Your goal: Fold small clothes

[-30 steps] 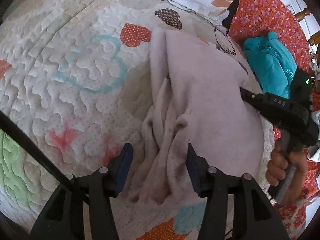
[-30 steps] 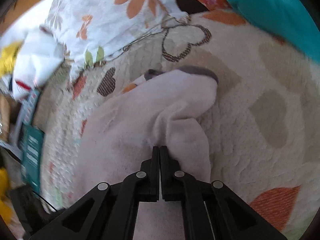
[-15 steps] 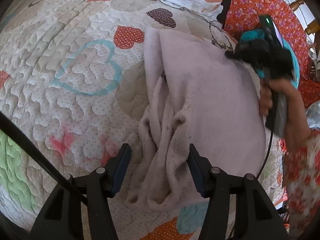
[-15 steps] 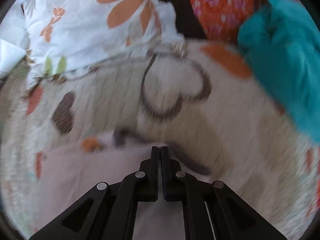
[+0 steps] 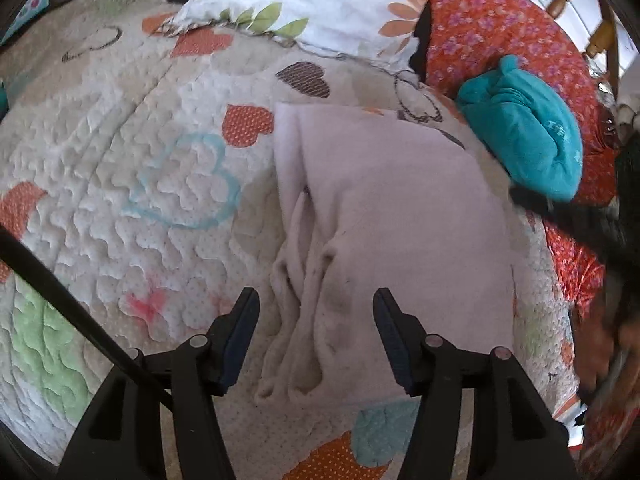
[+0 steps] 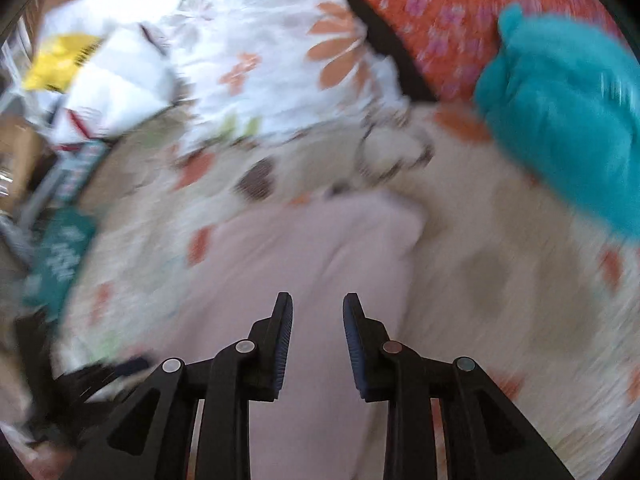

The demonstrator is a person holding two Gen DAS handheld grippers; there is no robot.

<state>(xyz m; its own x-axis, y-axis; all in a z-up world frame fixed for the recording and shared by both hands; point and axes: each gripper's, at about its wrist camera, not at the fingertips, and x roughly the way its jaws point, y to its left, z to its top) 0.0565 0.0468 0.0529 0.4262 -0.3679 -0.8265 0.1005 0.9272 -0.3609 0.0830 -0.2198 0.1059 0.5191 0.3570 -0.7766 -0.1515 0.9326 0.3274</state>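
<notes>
Left gripper [image 5: 316,312] sits at bottom centre of the left wrist view, jaws parted about halfway and still widening a little, pads clear of the cloth, nothing held; the bunched lower edge of the pale pink garment [image 5: 384,208] lies between and below the fingers. Right gripper [image 6: 317,320] at bottom centre of the right wrist view, jaws opening, a narrow gap between the pads, nothing clamped; the same pink garment [image 6: 304,264] spreads under and ahead of it, view heavily motion-blurred. In the left view the garment fills the centre of the frame, folded roughly rectangular, flat on the right side, rumpled into ridges along its left side and lower left corner. It lies on a white quilt with heart patches [image 5: 120,184] that takes up the whole left half. Upper right, just beside the garment's far corner, a teal cloth bundle [image 5: 528,136] rests against an orange floral fabric [image 5: 500,28]. Top centre, a white pillow with orange flowers [image 5: 320,4]. Right edge, the right gripper's dark body and a hand [image 5: 616,344], blurred. A black cable [image 5: 60,292] crosses the lower left.
</notes>
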